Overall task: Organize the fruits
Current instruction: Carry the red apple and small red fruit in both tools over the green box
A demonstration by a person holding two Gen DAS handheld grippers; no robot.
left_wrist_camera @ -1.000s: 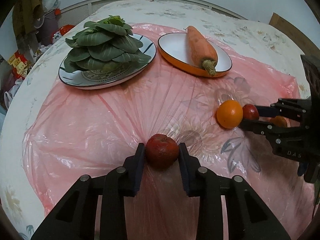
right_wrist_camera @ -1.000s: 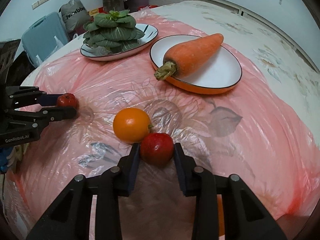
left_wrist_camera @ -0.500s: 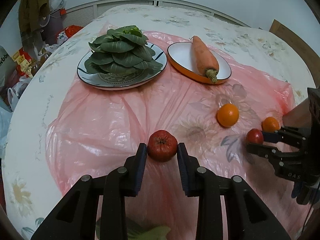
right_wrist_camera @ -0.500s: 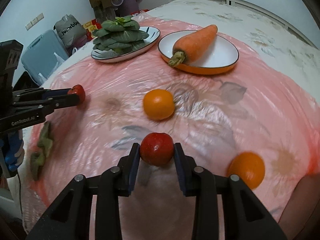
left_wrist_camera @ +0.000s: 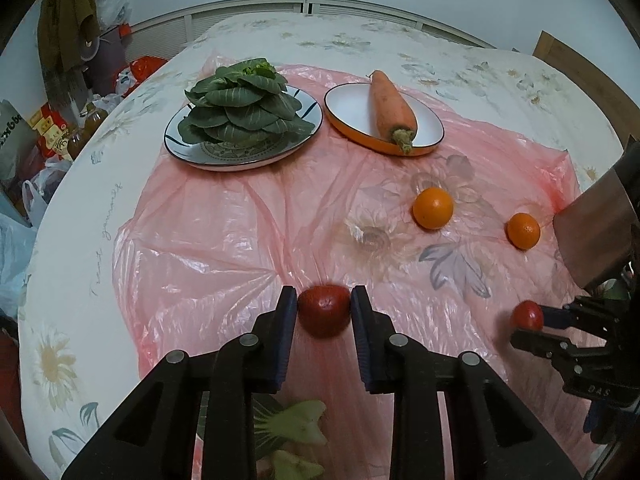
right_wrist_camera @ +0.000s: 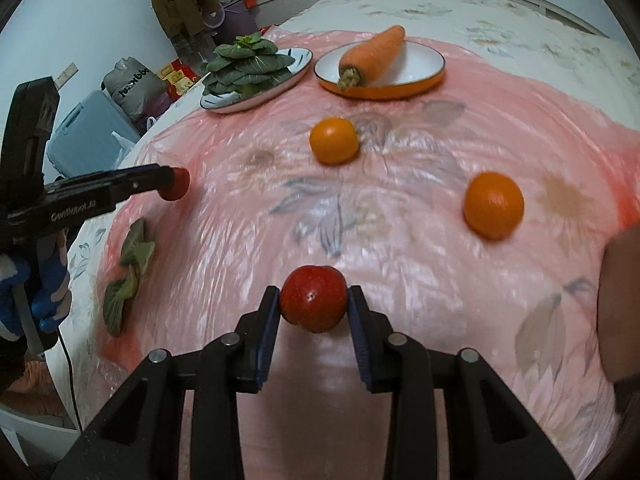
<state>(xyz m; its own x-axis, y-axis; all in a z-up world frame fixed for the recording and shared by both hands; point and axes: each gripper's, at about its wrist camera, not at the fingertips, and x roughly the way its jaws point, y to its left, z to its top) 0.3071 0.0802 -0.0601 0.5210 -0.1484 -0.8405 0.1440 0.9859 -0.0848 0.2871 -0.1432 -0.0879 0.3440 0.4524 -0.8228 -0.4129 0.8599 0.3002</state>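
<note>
Gripping one small red fruit each, the left gripper (left_wrist_camera: 324, 312) and right gripper (right_wrist_camera: 313, 308) hold theirs clamped above the pink plastic sheet (left_wrist_camera: 224, 220), probably to group them apart from the two oranges (right_wrist_camera: 334, 141) lying loose nearby

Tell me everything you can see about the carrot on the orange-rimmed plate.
The carrot is one whole, thick, orange root with a dull, slightly rough skin. Its blunt top end carries a short trimmed stub of greenish-brown stalk; the other end tapers to a point. It lies on its side across the white inside of the shallow orange-rimmed plate, its pointed tip reaching just past the far rim. Only the plate touches it; both grippers are well away.
</note>
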